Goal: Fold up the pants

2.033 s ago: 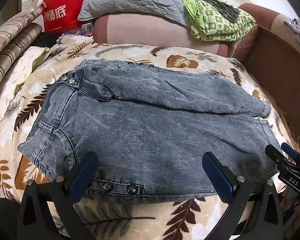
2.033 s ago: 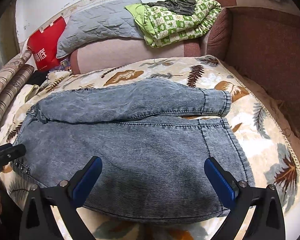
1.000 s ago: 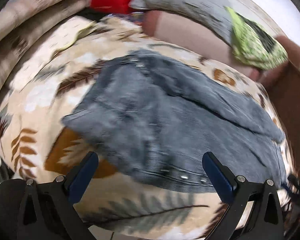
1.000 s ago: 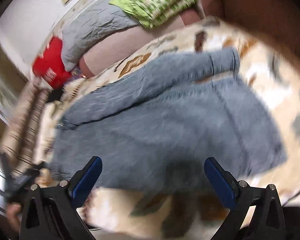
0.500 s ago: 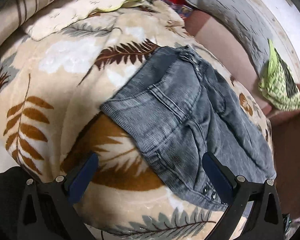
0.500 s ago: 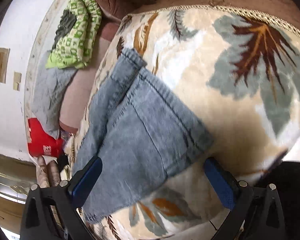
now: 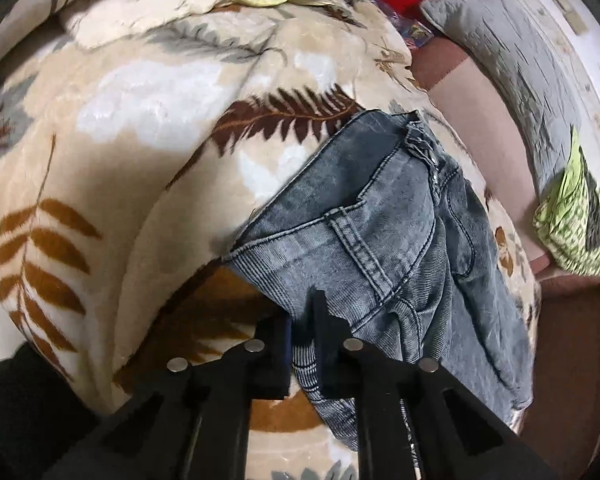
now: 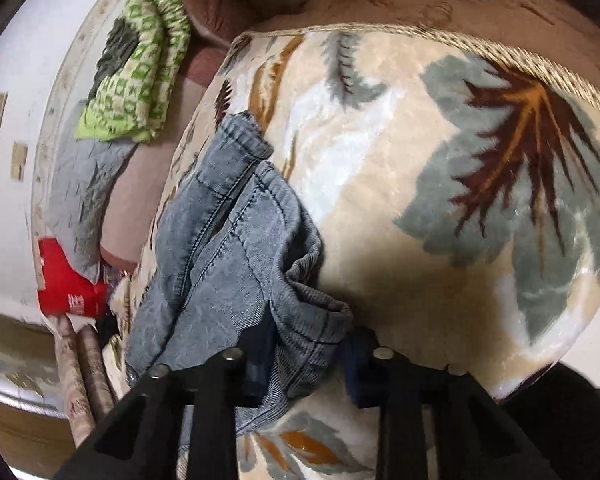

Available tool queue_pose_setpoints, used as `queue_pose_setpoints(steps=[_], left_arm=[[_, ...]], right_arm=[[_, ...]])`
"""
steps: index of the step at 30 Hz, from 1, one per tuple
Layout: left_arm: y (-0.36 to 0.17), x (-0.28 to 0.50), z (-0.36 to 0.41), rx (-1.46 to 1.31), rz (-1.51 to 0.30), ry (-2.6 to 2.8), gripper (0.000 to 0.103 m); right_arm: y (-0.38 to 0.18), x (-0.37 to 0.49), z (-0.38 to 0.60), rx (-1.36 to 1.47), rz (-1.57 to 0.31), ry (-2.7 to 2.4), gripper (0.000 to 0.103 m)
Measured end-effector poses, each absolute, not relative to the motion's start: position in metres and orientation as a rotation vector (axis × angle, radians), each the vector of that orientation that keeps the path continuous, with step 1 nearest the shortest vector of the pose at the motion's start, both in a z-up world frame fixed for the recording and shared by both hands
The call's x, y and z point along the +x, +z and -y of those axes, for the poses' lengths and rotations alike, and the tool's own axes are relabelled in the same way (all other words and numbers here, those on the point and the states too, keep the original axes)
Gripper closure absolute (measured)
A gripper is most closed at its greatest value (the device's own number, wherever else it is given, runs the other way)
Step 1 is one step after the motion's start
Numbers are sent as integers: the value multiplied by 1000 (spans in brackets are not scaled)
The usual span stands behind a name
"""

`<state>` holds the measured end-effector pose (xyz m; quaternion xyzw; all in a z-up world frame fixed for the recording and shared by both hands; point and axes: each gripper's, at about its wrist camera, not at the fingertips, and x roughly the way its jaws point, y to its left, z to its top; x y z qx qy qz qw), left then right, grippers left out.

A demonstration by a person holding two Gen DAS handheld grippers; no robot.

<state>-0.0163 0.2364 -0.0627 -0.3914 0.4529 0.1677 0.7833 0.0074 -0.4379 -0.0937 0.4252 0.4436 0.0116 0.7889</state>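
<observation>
With the left gripper and right gripper just closed on opposite near corners of the grey-blue denim pants lying on the leaf-patterned blanket, both corners should rise evenly together.

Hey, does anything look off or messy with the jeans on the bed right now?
Nothing damaged or spilled. The jeans are bunched into folds where the right claw pinches the hem end, and the left claw grips the waistband edge. That looks like gripping, not a fault.
</observation>
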Motion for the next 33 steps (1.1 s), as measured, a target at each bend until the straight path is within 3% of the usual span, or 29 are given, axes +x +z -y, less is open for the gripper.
queue_pose_setpoints(steps=[7,10,11,12,13,14,17,19,22,25,26,27,28,29,33], left_arm=[[13,-46,-219,-695,-772,390,100],[6,-54,-208,-667,-825,392,99],[-7,-52,-207,-657,-878,405,99],[-17,-53,-209,-653,-923,414,99],[-31,-50,-211,-652,-983,431,98],[-42,-48,-216,-665,-1038,453,97],[-32,-60,-229,-685,-981,492,77],[-10,-57,-228,-643,-920,489,57],[18,-47,-212,-575,-831,415,43],[21,-29,-189,-538,-830,285,37],[13,-20,-181,-518,-859,254,34],[-4,-8,-173,-493,-919,224,25],[-24,4,-169,-471,-1013,206,23],[-52,17,-166,-450,-1167,199,24],[-30,25,-162,-375,-1084,174,25]], right_arm=[[-14,1,424,648,-825,50,84],[-15,-9,427,573,-838,-15,81],[-28,-8,432,582,-880,-44,68],[-45,-4,437,576,-957,-95,45],[-65,0,442,558,-1056,-166,39],[-74,-1,446,560,-1092,-190,39],[-55,-14,454,585,-998,-186,37],[-25,-21,455,574,-887,-182,34],[-2,-18,443,617,-826,-24,22],[-20,-6,424,648,-878,124,15],[-39,2,421,653,-945,130,15],[-67,11,421,662,-1067,96,15],[-86,15,424,690,-1134,78,16],[-81,12,424,686,-1099,75,16],[-28,24,431,640,-983,107,16]])
